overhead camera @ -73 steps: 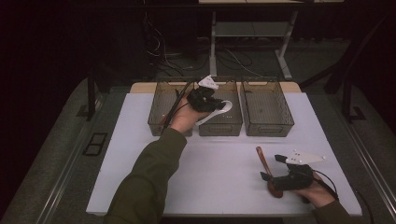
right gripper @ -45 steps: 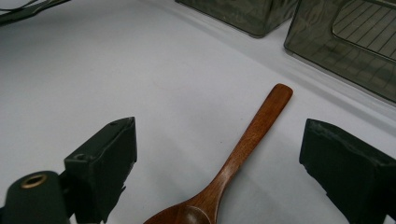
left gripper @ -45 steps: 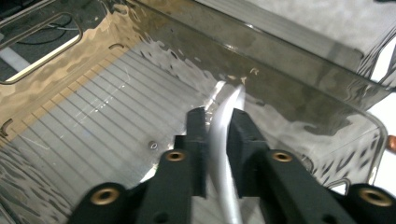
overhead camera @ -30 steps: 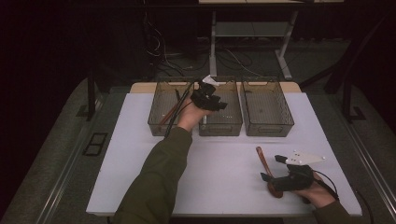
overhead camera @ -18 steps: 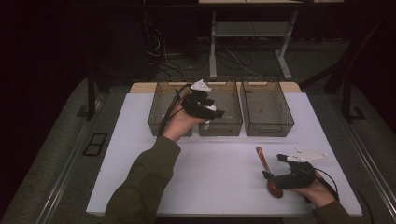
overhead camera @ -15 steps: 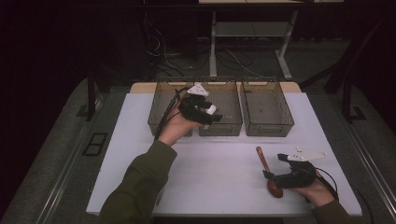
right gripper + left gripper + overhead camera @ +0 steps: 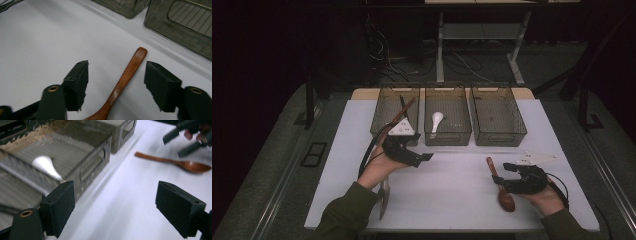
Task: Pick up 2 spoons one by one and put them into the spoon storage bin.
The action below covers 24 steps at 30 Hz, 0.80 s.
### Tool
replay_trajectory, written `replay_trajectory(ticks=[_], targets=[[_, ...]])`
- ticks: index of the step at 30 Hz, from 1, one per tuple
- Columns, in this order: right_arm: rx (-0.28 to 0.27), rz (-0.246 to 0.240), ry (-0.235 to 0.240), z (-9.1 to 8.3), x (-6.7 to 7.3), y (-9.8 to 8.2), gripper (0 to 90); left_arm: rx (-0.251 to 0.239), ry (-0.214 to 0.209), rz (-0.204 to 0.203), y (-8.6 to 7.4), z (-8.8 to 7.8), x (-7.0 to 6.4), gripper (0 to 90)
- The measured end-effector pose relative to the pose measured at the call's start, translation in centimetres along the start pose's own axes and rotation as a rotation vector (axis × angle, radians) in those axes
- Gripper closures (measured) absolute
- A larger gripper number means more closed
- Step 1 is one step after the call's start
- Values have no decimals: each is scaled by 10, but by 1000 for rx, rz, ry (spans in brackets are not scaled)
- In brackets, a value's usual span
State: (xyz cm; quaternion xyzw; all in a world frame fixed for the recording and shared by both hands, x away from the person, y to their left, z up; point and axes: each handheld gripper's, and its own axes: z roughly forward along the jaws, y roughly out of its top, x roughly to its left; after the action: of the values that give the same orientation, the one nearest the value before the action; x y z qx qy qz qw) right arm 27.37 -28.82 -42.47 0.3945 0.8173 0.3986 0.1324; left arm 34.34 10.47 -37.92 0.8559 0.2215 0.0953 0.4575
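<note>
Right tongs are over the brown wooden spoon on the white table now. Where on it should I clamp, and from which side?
Clamp the slim handle of the brown wooden spoon, not the bowl. It lies flat on the white table, and the right tongs already straddle the handle, with open jaws that have just been closing. Coming straight down from above, pads across the handle's narrow width, looks safest.
</note>
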Motion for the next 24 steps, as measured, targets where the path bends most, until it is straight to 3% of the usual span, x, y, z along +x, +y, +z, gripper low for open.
replay_trajectory(ticks=[7,12,19,24], targets=[[18,30,-46,5,-10,10,573,-18,10,-46,-38,-21,-7,129],[23,44,-50,9,-17,18,709,-23,21,-60,-59,-34,-11,102],[60,66,-64,21,-31,31,861,-23,16,-100,-79,-43,-22,60],[117,76,-78,36,-41,35,894,-18,15,-116,-87,-45,-28,6]])
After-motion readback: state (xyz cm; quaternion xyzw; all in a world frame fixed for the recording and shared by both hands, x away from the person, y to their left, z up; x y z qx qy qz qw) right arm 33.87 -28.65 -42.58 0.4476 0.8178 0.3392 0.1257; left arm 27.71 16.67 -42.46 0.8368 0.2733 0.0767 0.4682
